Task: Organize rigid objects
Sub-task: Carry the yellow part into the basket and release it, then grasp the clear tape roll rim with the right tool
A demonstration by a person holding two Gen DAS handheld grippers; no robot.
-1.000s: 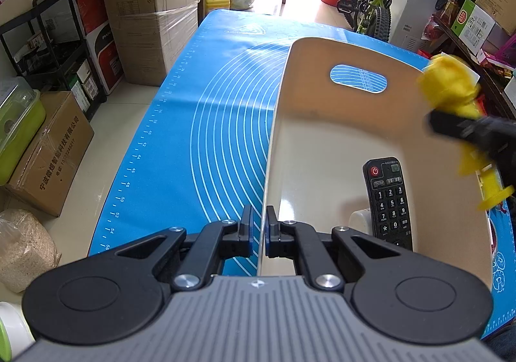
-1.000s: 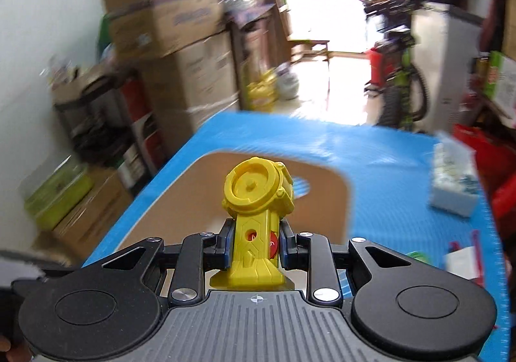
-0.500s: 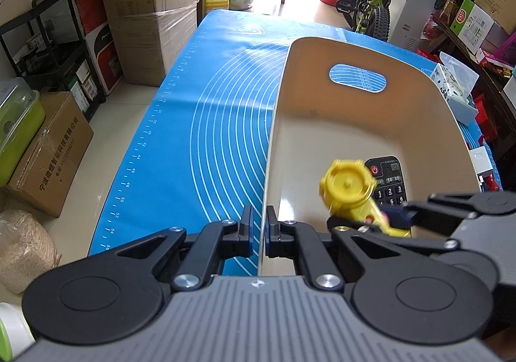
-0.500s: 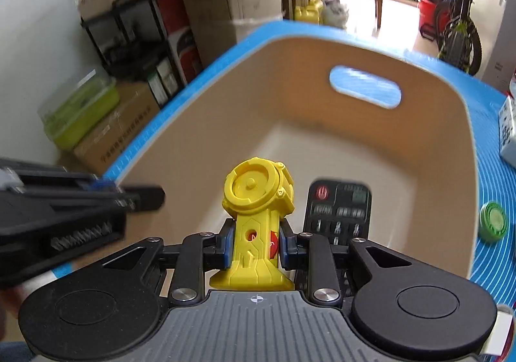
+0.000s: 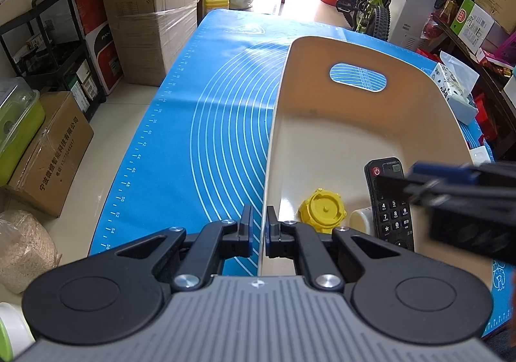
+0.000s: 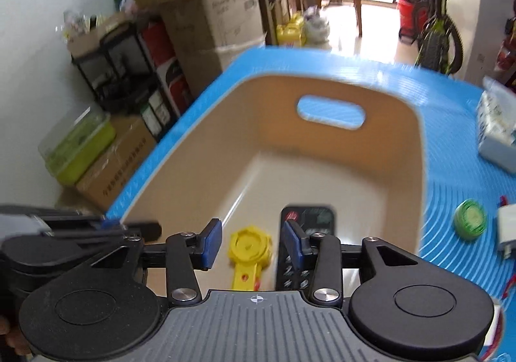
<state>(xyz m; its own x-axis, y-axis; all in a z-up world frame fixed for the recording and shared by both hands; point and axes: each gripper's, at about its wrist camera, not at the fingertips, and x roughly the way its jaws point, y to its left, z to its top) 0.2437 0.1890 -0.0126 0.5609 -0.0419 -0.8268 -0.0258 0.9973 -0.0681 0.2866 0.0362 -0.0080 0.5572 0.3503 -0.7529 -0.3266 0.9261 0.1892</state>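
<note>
A beige bin [image 5: 322, 49] [image 6: 416, 149] with a handle slot stands on the blue mat [image 5: 206, 97]. My left gripper [image 5: 258, 234] is shut on the bin's near left rim. A yellow toy [image 5: 322, 212] [image 6: 249, 250] lies on the bin floor beside a black remote [image 5: 390, 210] [image 6: 306, 217] and a white object [image 5: 359, 220]. My right gripper [image 6: 252, 244] is open and empty just above the toy; in the left wrist view it reaches in from the right [image 5: 416, 176].
On the mat right of the bin lie a green round lid [image 6: 469, 219], a white item [image 6: 509, 231] and a tissue box [image 6: 496, 130] [image 5: 456, 91]. Cardboard boxes [image 5: 151, 7], a black shelf, a bicycle [image 5: 371, 4] and a green container stand around the table.
My right gripper carried the yellow toy over the bin, lowered it inside and opened. The toy now lies on the bin floor. The left gripper has stayed on the rim.
</note>
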